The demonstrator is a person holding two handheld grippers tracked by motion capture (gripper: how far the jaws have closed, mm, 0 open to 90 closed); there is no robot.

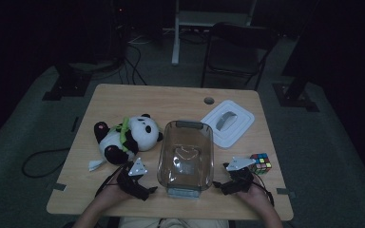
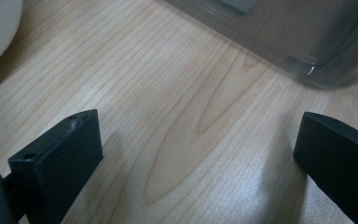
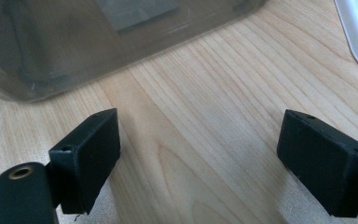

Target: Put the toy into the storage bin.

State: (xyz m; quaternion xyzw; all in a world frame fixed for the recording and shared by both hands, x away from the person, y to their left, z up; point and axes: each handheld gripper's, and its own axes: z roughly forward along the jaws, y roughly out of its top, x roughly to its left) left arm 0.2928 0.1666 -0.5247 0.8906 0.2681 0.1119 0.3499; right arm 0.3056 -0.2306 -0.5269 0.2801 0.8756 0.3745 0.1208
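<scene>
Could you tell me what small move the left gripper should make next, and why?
Probably a short reach up-left toward the panda. The left gripper rests open over bare table, holding nothing, and the panda lies just beyond it, beside the empty clear bin. This is a guess.

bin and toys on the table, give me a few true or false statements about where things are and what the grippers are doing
1. The clear bin is empty of toys. True.
2. The panda lies right of the bin. False: it lies to its left.
3. The left gripper is shut on the panda. False: its jaws stand open over bare table, holding nothing.
4. The right gripper is open. True.
5. The cube sits on the white lid. False: it sits on the table, nearer the person than the lid.
</scene>
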